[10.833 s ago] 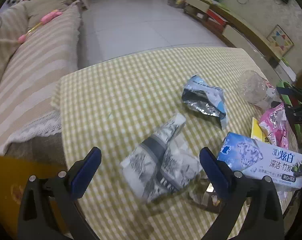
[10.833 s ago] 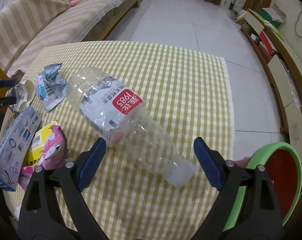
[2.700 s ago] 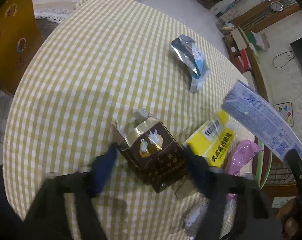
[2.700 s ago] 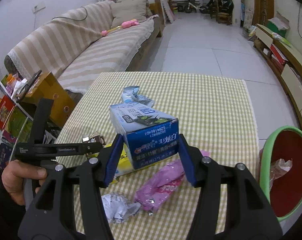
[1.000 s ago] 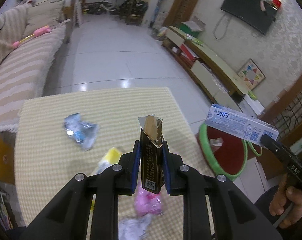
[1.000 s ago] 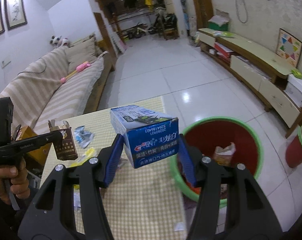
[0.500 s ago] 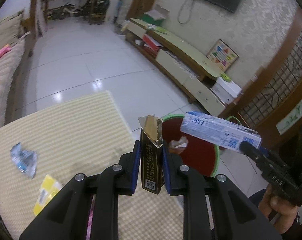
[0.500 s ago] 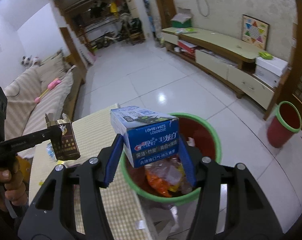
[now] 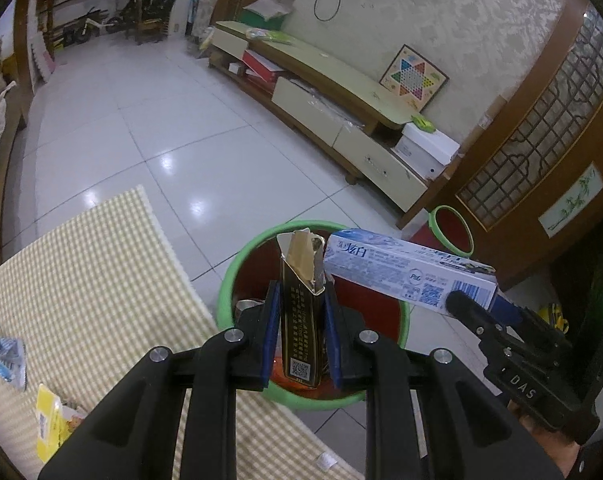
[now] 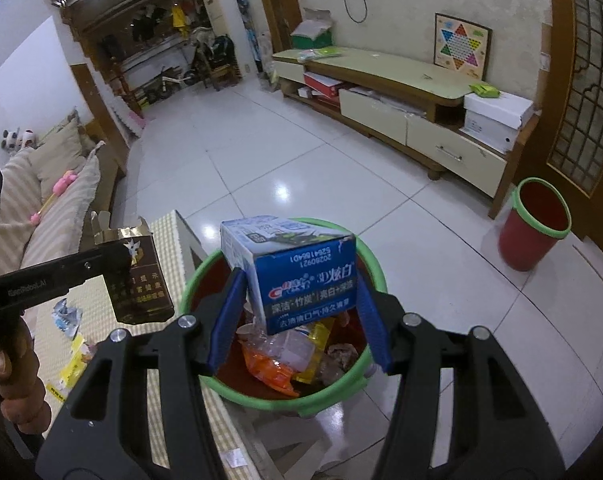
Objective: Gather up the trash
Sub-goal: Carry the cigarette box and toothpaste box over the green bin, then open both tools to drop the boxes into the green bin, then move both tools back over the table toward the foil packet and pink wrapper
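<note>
My left gripper (image 9: 299,340) is shut on a dark brown and gold cigarette pack (image 9: 301,320), held upright over the red bin with a green rim (image 9: 237,276). My right gripper (image 10: 301,312) has spread its jaws; the blue and white toothpaste box (image 10: 301,276) sits between them with gaps at both sides, over the same bin (image 10: 341,392). The bin holds wrappers and a clear bottle. The box also shows in the left wrist view (image 9: 405,272), and the pack in the right wrist view (image 10: 137,284).
The checked tablecloth table (image 9: 93,280) lies left of the bin, with a silver-blue wrapper (image 9: 3,354) and a yellow pack (image 9: 49,424) on it. A second smaller red bin (image 10: 533,224) stands by the door. A TV cabinet (image 10: 401,92) runs along the wall.
Both grippers have swung from the table to above the bin. My right gripper's jaws have spread apart from the toothpaste box. My left gripper still clamps the cigarette pack.
</note>
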`<state>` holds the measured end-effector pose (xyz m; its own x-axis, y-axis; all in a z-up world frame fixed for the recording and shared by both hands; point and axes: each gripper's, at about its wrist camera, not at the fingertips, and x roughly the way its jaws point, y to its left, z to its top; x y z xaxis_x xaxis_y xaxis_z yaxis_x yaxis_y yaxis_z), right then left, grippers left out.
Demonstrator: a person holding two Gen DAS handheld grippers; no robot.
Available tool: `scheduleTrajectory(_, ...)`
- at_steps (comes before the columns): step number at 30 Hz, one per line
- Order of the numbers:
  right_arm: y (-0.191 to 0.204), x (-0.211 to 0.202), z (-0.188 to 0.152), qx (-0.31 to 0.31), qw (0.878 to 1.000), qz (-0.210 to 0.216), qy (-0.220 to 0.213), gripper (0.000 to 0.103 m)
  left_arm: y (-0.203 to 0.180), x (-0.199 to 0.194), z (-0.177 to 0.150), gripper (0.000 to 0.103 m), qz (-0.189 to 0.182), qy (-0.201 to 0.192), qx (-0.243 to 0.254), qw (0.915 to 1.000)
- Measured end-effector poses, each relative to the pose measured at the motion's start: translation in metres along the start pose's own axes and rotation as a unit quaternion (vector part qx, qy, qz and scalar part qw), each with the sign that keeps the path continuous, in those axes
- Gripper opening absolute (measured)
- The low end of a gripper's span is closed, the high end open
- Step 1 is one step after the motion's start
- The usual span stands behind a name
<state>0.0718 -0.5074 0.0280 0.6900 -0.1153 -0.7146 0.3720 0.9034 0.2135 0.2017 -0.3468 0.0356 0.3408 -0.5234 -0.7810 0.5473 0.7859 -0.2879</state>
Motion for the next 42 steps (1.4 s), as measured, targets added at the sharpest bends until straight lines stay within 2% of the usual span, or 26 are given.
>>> scheduleTrajectory(8, -0.003, 0.005, 0.002, 0.005, 1.0, -0.008, 0.004, 0.053, -0.009, 0.01, 0.008, 0.019, 0.002, 0.009, 0.01, 0.9999)
scheduleTrajectory(10, -0.002, 0.01, 0.002, 0.0, 1.0, -0.011, 0.015, 0.054, -0.01, 0.012, 0.01, 0.022, 0.005, 0.014, 0.011, 0.9998)
scheduleTrajectory(11, -0.001, 0.014, 0.001, 0.0, 1.0, -0.013, 0.023, 0.055, -0.009, 0.014, 0.01, 0.027, 0.007, 0.019, 0.01, 0.9997)
scheduleTrajectory(13, -0.001, 0.019, 0.0, -0.001, 0.999, -0.012, 0.034, 0.056, -0.008, 0.014, 0.009, 0.057, 0.008, 0.018, 0.004, 0.9998)
scheduleTrajectory(15, 0.001, 0.019, 0.0, -0.004, 0.999, -0.014, 0.033, 0.068, -0.005, 0.011, 0.008, 0.071, 0.012, 0.01, 0.001, 0.9999)
scheduleTrajectory(16, 0.001, 0.017, 0.0, -0.004, 0.999, -0.017, 0.028, 0.075, -0.004, 0.01, 0.007, 0.074, 0.012, 0.009, 0.0, 0.9999)
scheduleTrajectory(18, 0.001, 0.016, 0.001, -0.006, 1.0, -0.018, 0.025, 0.077, 0.001, 0.008, 0.007, 0.077, 0.008, 0.009, -0.005, 0.9999)
scheduleTrajectory(20, 0.001, 0.016, 0.001, -0.004, 1.0, -0.018, 0.025, 0.086, 0.005, 0.004, 0.007, 0.084, 0.009, 0.004, -0.012, 0.9999)
scheduleTrajectory(21, 0.001, 0.017, 0.001, -0.004, 1.0, -0.017, 0.025, 0.087, 0.008, 0.0, 0.007, 0.086, 0.009, 0.0, -0.016, 0.9998)
scheduleTrajectory(29, 0.016, 0.016, 0.003, -0.011, 1.0, 0.0, 0.023, 0.096, 0.028, -0.023, -0.001, 0.095, 0.032, -0.008, -0.027, 0.9991)
scheduleTrajectory(35, 0.052, 0.017, 0.0, -0.046, 0.999, 0.019, 0.023, 0.097, 0.056, -0.053, -0.012, 0.095, 0.055, -0.02, -0.04, 0.9975)
scheduleTrajectory(42, 0.102, 0.02, -0.014, -0.096, 0.993, 0.05, 0.038, 0.098, 0.103, -0.094, -0.036, 0.095, 0.082, -0.042, -0.078, 0.9927)
